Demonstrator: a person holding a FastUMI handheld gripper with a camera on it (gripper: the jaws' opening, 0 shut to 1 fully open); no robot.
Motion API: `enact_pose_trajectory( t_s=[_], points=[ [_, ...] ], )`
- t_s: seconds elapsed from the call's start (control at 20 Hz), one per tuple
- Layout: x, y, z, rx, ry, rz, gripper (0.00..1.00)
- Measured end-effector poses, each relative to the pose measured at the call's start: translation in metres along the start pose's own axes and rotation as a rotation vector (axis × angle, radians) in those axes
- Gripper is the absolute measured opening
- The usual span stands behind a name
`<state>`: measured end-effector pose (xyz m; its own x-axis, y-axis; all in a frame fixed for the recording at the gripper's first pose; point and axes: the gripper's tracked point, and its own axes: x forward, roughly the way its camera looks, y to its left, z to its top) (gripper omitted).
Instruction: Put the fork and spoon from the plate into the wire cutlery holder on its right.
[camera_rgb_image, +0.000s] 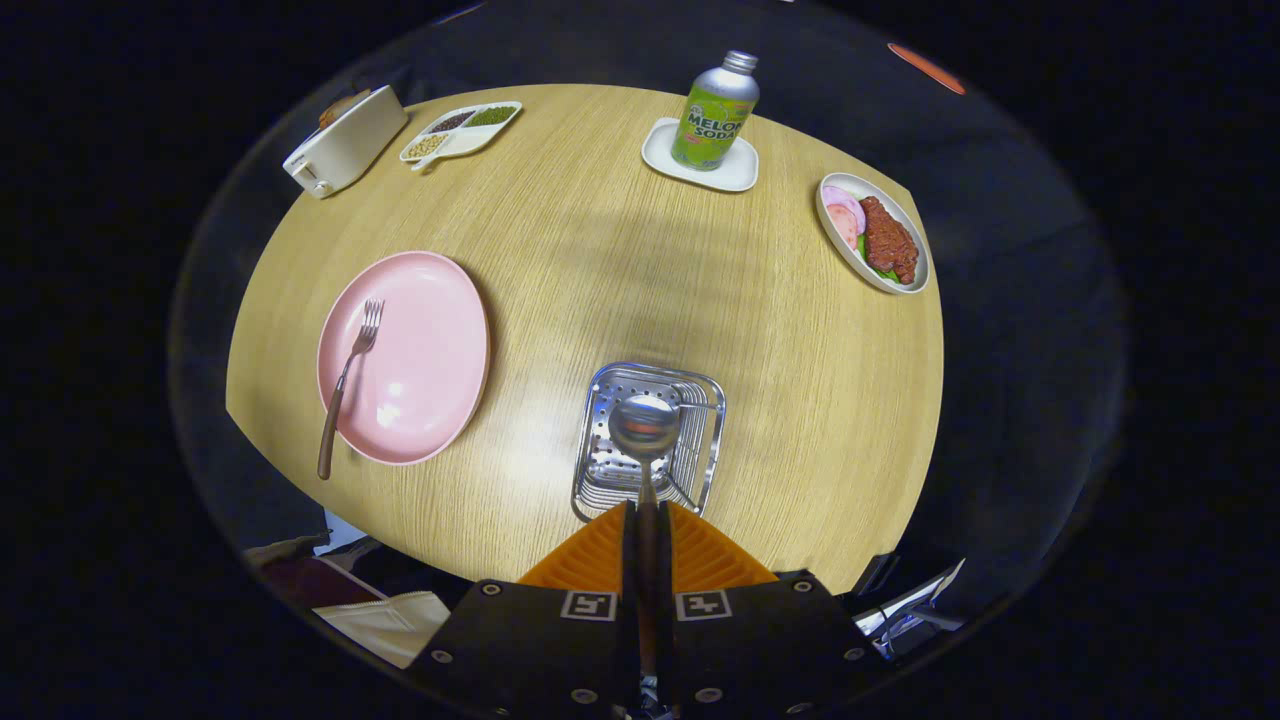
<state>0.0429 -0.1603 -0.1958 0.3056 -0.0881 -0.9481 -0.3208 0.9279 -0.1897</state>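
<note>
Claw (647, 520) clenched on one spoon (645, 428), handle pinched between both orange fingers (700, 555), bowl poised just ahead over one wire cutlery holder (700, 440) on the counter (600, 260). Left of that, one pink plate (420, 350) carrying one fork (345, 385), handle overhanging the near rim. Farther off: one soda bottle (716, 110) on one white coaster tray (735, 172), one dish of food (873, 245), one divided dish (460, 130), one toaster (345, 140).

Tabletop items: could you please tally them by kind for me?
Cutlery: 2, fork and spoon, which the gripper fingers clamp
Dishes and trays: 4
Bottle: 1
Toaster: 1
Wire cutlery holder: 1
Total: 9
</note>
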Motion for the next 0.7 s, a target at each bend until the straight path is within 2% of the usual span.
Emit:
enact_pose_trajectory(
  t_s=[0.3, 0.7],
  points=[
    [0.016, 0.007, 0.016, -0.037, 0.031, 0.014, 0.07],
    [0.011, 0.014, 0.025, -0.034, -0.002, 0.039, 0.19]
  ],
)
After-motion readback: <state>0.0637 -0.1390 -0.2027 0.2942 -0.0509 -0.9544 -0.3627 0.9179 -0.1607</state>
